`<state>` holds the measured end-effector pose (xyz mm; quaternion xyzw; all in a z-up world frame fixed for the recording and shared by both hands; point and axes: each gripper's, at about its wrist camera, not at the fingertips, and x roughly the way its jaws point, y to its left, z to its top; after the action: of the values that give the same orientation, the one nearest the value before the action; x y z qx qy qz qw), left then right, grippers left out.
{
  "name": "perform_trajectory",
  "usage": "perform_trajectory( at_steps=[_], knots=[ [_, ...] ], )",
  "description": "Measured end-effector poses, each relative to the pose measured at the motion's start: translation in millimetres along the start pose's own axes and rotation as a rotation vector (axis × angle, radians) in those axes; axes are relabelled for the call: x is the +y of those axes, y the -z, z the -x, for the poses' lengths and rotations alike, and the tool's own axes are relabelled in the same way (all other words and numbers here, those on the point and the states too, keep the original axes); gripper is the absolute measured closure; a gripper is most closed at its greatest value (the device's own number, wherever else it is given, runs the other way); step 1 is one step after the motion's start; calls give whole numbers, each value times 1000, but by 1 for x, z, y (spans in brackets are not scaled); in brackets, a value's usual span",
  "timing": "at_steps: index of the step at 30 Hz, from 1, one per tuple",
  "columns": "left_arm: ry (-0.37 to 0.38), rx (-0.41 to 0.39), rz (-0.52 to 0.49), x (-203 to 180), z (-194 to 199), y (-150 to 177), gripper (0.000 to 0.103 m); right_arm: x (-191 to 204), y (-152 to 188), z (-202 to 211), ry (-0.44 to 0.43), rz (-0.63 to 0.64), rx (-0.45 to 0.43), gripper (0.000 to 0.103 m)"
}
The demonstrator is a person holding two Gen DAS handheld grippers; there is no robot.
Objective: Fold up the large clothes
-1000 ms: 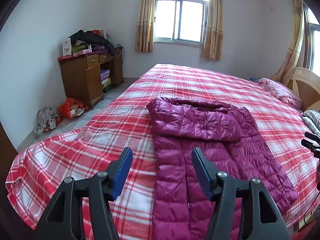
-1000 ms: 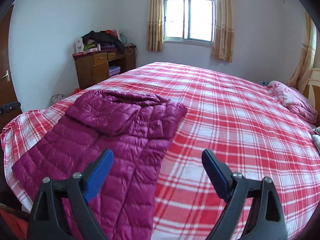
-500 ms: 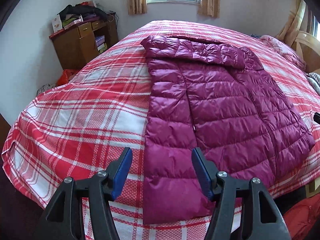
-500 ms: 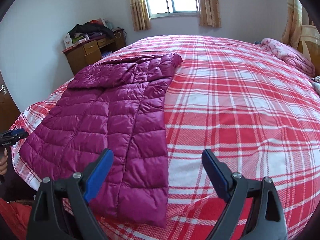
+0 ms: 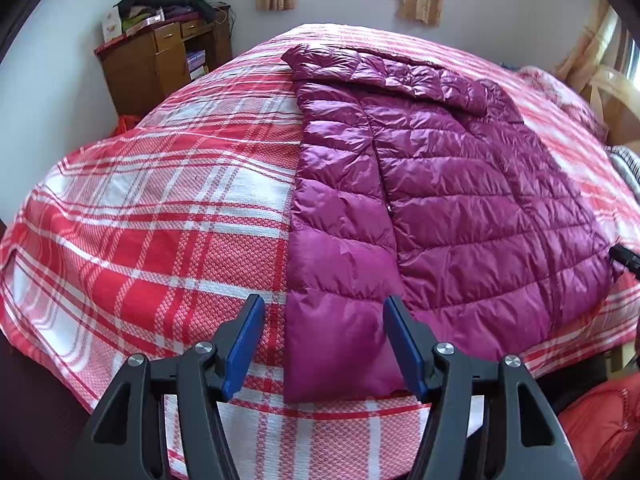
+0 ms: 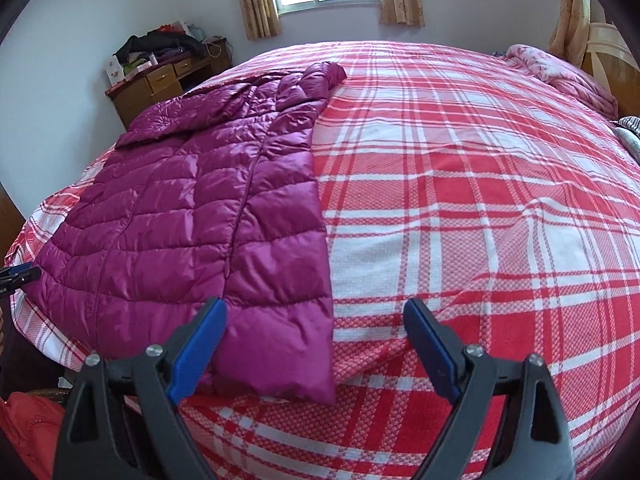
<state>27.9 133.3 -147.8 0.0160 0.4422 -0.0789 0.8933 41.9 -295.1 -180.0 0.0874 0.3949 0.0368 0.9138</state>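
Note:
A magenta quilted down jacket [image 5: 432,184] lies flat on the red and white plaid bedspread [image 5: 168,216], hem toward me and sleeves folded across the top. It also shows in the right wrist view [image 6: 200,216]. My left gripper [image 5: 322,344] is open and empty, just above the hem's left corner. My right gripper [image 6: 316,348] is open and empty, over the hem's right corner. The right gripper's tip [image 5: 624,258] shows at the jacket's right edge, and the left gripper's tip [image 6: 20,274] at its left edge.
A wooden desk [image 5: 160,60] piled with clothes stands against the far left wall. A pink quilt [image 6: 568,80] and a wooden headboard [image 6: 608,48] are at the bed's far right. A red garment [image 5: 600,428] lies low beside the bed's near edge.
Both grippers have moved down and closer to the jacket's hem, which now sits between their open fingers. The jacket has not moved.

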Motion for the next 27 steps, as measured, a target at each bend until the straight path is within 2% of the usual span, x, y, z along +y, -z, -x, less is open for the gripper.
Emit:
perform_trajectory(
  at_steps=[3, 5, 7, 8, 11, 17, 19, 21, 22, 23, 24, 25, 26, 27],
  knots=[
    [14, -7, 29, 3, 2, -1, 42, 2, 3, -2, 17, 11, 6, 13],
    [10, -6, 39, 3, 3, -3, 48, 5, 4, -1, 22, 26, 6, 19],
    [54, -2, 59, 7, 5, -2, 64, 7, 4, -1, 16, 37, 11, 23],
    [84, 3, 74, 9, 7, -2, 65, 8, 4, -1, 6, 40, 14, 27],
    [98, 3, 78, 11, 7, -1, 65, 11, 5, -3, -14, 46, 25, 30],
    [57, 7, 17, 1, 6, 0, 62, 27, 8, -4, -67, 100, 61, 30],
    [51, 2, 2, -3, 6, 1, 58, 33, 10, -7, -53, 126, 67, 30],
    [47, -5, -14, -7, 6, 2, 58, 38, 14, -10, -25, 160, 60, 30],
    [60, -6, -21, -10, 6, 3, 58, 41, 15, -10, -6, 180, 58, 34],
    [71, -6, -27, -12, 6, 3, 62, 44, 15, -10, 14, 200, 60, 46],
    [98, 19, -30, -15, 2, 4, 80, 47, 15, -10, 23, 219, 65, 53],
    [116, 46, -27, -16, -2, 5, 86, 49, 14, -10, 14, 223, 70, 64],
    [113, 62, -23, -18, -6, 7, 86, 51, 13, -9, 2, 221, 76, 71],
    [100, 66, -26, -19, -9, 9, 86, 52, 12, -10, 6, 219, 77, 73]
  ],
)
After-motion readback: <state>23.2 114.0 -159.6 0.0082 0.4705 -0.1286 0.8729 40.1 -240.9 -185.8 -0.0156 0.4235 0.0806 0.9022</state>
